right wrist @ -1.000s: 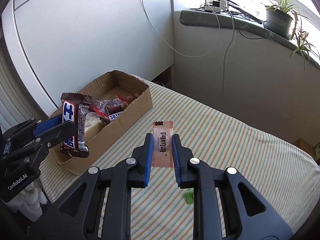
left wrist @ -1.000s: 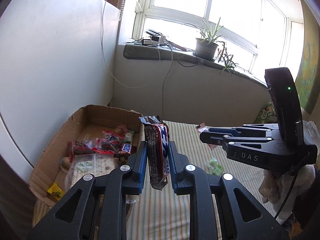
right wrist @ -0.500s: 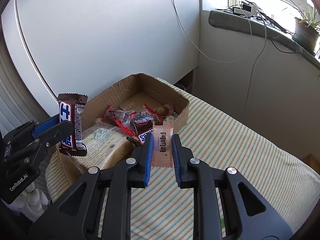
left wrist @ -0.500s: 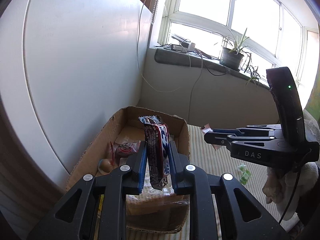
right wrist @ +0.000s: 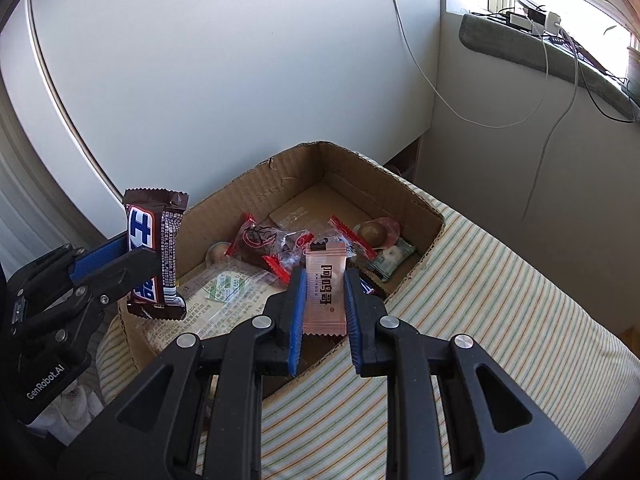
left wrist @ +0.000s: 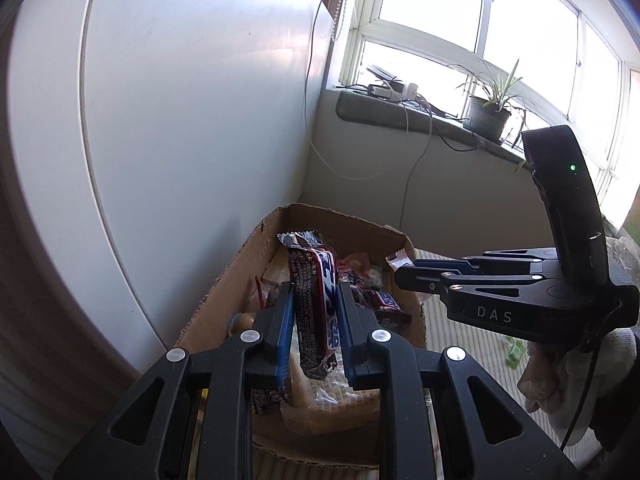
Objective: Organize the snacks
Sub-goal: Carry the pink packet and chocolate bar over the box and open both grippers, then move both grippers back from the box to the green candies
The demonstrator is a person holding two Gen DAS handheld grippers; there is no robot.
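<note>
- nearest the lens, the right gripper [right wrist: 323, 304], black with blue pads, is clamped on a flat pale-pink snack sachet with dark printed characters [right wrist: 325, 289], held upright above the near right wall of the box.
- to its left, the left gripper [left wrist: 313, 320] is closed on a brown, blue-and-white wrapped chocolate bar [left wrist: 316, 300], which stands on end between the pads; in the right wrist view the bar [right wrist: 154, 256] hangs over the box's near left corner.
- below both, an open brown corrugated cardboard box [right wrist: 224, 200] sits on a green-and-cream striped cloth surface [right wrist: 500, 300] and holds a large clear bag with green print [right wrist: 224, 288], red-edged clear packets of dark sweets [right wrist: 264, 244], a round brown sweet in clear wrap [right wrist: 374, 232] and a small green-printed packet [right wrist: 394, 258].
- the step in hand appears to be dropping both snacks into the box; to do it well, each claw should likely move further over the open middle and lower before releasing, since both snacks sit close to the cardboard walls and could catch a rim or slide onto the cloth.
- the bar, the heavier piece, would best land flat on the big bag, not on end.
- a small green wrapper [left wrist: 514, 354] lies on the cloth beyond the right gripper in the left wrist view, seemingly not yet collected.
- beyond, a white curved panel [right wrist: 200, 80], trailing white cables [right wrist: 480, 120] and a grey window sill [left wrist: 400, 110] with a potted spider plant [left wrist: 490, 120].
</note>
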